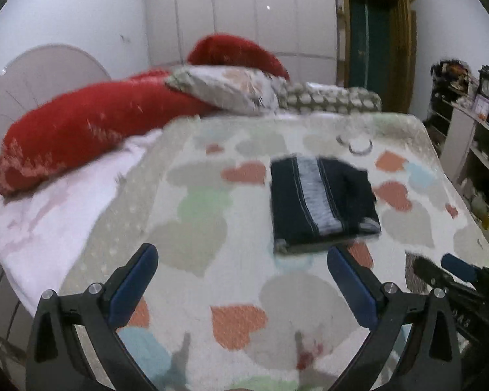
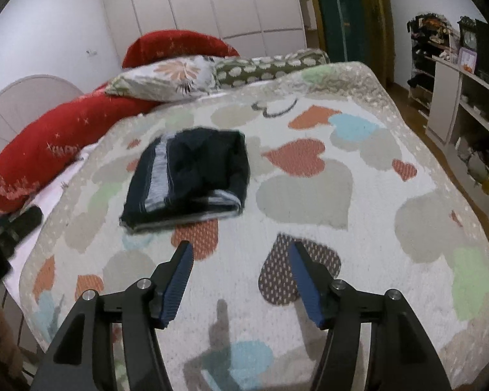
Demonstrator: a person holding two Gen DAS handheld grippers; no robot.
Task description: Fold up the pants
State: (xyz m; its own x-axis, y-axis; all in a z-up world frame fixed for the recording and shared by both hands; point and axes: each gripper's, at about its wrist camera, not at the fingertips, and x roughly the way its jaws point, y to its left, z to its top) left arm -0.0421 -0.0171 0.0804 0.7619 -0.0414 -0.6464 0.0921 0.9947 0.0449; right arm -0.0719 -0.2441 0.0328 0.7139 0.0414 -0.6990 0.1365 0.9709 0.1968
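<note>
The dark navy pants [image 1: 322,200] with a grey-white side stripe lie folded into a compact rectangle on the heart-patterned bedspread [image 1: 212,195]. They also show in the right wrist view [image 2: 189,179], left of centre. My left gripper [image 1: 241,254] is open and empty, held above the bedspread just short of the pants' near edge. My right gripper [image 2: 241,251] is open and empty, a little nearer than the pants and to their right. The right gripper's fingers [image 1: 456,267] show at the lower right of the left wrist view.
Red pillows [image 1: 91,123] and patterned pillows [image 1: 231,88] lie at the head of the bed. White wardrobes [image 2: 212,3] and a green door [image 2: 342,13] stand behind. Shelves with clutter [image 2: 466,91] line the right wall. A hair band [image 2: 277,109] lies beyond the pants.
</note>
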